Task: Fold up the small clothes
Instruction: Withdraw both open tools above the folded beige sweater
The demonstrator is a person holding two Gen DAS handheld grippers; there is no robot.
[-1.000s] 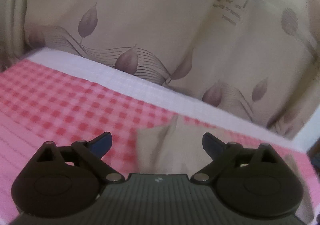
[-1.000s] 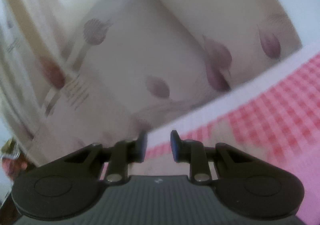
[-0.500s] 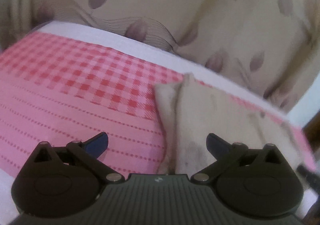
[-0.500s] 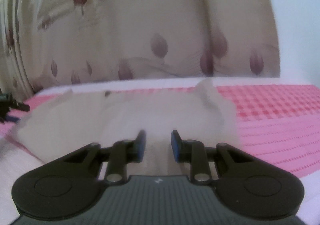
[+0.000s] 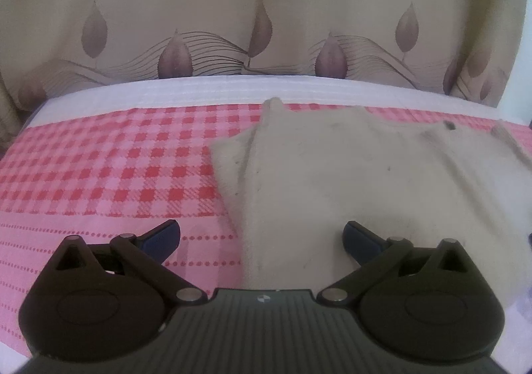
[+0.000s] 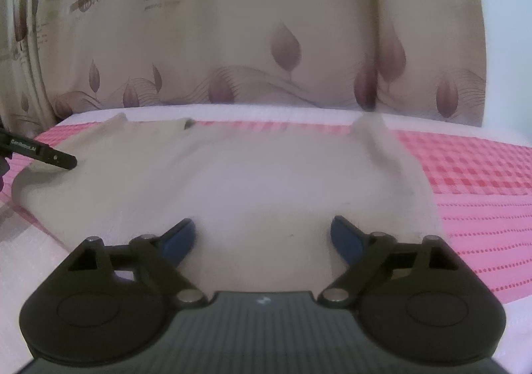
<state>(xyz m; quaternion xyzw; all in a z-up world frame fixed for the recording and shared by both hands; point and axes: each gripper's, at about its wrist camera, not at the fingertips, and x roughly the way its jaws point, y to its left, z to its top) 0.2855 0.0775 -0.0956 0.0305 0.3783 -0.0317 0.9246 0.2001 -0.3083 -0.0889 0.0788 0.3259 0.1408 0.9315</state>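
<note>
Beige garment [image 5: 365,181] lies flat ahead; left gripper [image 5: 262,239] and right gripper [image 6: 262,236] jaws apart.

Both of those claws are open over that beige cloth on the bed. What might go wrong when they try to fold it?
The beige garment lies flat on the soft pink checked bedspread, so closing jaws might pinch the cover along with it.

A ridge already stands up along one edge; folding without smoothing it could lock in a crease.

The left gripper straddles the garment's edge, so it may catch only a sliver that slips. The right gripper sits over plain cloth, with nothing obvious to pinch.
</note>
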